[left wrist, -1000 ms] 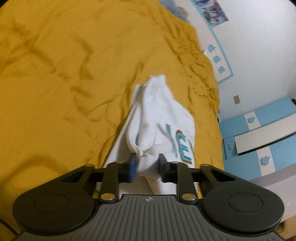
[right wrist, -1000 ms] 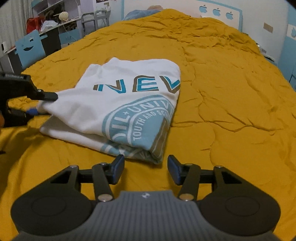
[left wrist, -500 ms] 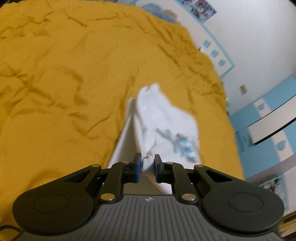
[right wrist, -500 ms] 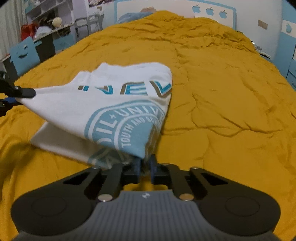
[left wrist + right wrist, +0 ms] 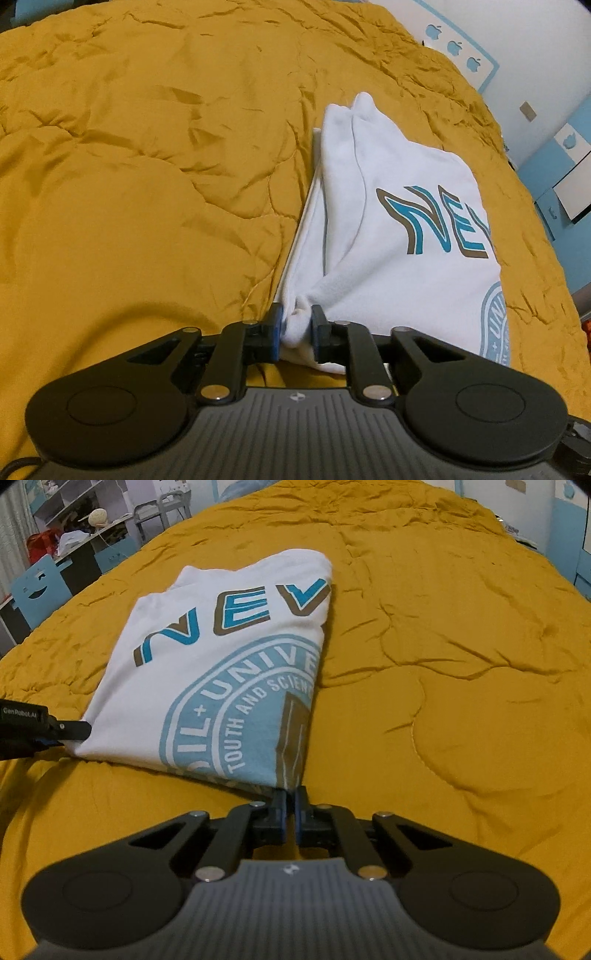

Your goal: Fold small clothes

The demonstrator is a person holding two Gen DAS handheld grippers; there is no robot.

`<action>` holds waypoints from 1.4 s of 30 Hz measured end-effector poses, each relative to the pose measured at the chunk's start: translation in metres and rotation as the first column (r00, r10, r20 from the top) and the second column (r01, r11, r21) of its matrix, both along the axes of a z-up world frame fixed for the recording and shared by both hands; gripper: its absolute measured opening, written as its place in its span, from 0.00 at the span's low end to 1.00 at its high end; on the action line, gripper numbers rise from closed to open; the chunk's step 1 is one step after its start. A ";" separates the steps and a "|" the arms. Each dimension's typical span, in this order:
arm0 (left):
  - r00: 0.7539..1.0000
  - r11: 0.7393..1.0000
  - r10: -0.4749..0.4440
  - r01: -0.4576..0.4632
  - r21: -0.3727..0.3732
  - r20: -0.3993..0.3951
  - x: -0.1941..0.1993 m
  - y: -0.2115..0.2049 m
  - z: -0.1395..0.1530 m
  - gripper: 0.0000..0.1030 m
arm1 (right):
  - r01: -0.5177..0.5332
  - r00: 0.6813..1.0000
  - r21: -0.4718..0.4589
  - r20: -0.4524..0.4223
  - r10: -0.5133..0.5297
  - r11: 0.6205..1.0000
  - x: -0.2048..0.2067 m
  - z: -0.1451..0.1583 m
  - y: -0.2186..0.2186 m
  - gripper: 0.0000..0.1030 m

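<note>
A folded white T-shirt (image 5: 229, 664), printed with blue-and-brown lettering and a round pale-blue seal, lies on a bed covered by a rumpled mustard-yellow quilt (image 5: 461, 664). The right claw (image 5: 290, 805) is pressed together on the shirt's near corner, where the folded edge runs down to its blue pads. The left claw (image 5: 297, 328) pinches a bunched corner of white fabric between its pads, its jaws having just been opening slightly around the wad; from the right wrist view it (image 5: 74, 731) shows at the shirt's left corner. A blue chair (image 5: 37, 590) and cluttered shelves (image 5: 74, 524) stand beyond the bed's far left side.
</note>
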State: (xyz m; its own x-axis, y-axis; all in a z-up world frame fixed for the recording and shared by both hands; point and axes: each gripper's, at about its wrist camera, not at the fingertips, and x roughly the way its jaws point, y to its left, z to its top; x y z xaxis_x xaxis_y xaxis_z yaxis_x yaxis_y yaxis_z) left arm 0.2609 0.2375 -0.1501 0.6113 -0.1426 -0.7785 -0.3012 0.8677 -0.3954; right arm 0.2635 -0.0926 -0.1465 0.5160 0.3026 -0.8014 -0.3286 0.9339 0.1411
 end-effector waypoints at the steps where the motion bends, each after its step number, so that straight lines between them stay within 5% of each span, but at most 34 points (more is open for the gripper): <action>1: 1.000 1.000 -0.002 0.002 -0.010 -0.002 -0.002 0.003 0.002 0.25 | 0.002 1.000 0.006 -0.002 -0.002 1.000 0.000 0.001 -0.001 0.00; 8: 0.999 1.000 -0.020 0.021 0.019 -0.044 -0.014 0.008 0.022 0.33 | 0.006 1.000 0.020 -0.030 -0.005 1.000 -0.007 0.014 -0.013 0.00; 12: 0.999 0.997 -0.024 0.023 0.074 0.025 -0.014 0.009 0.051 0.33 | 0.021 1.000 0.044 0.007 -0.021 0.999 -0.009 0.030 -0.028 0.00; 16: 0.993 0.998 -0.025 0.019 0.053 0.120 0.007 0.019 0.070 0.42 | 0.064 0.997 0.096 0.042 -0.068 0.993 0.008 0.045 -0.039 0.05; 20: 0.988 1.000 -0.015 0.011 0.026 0.152 0.045 0.024 0.065 0.45 | 0.109 0.991 0.172 0.056 -0.120 0.979 0.033 0.051 -0.043 0.27; 28: 0.987 1.000 0.027 -0.028 0.006 0.159 0.121 0.028 0.028 0.48 | 0.115 0.991 0.245 0.032 -0.126 0.963 0.075 0.035 -0.030 0.29; 29: 0.987 1.000 0.026 -0.027 0.004 0.156 0.128 0.028 0.024 0.47 | 0.122 0.991 0.249 0.028 -0.133 0.961 0.080 0.033 -0.029 0.29; 31: 0.987 1.000 0.030 -0.029 -0.003 0.159 0.136 0.029 0.017 0.15 | 0.134 0.990 0.269 0.012 -0.143 0.954 0.092 0.026 -0.028 0.29; 32: 0.986 0.999 0.032 -0.030 -0.010 0.163 0.138 0.029 0.014 0.08 | 0.136 0.990 0.280 0.006 -0.143 0.950 0.097 0.022 -0.028 0.29; 38: 0.966 0.998 0.050 -0.057 0.019 0.252 0.128 0.032 0.019 0.03 | 0.117 0.993 0.318 -0.025 -0.115 0.941 0.108 0.008 -0.015 0.29; 42: 0.984 0.996 0.040 -0.053 0.070 0.176 0.137 0.030 -0.001 0.03 | 0.127 0.991 0.272 -0.068 -0.113 0.954 0.109 -0.008 -0.011 0.28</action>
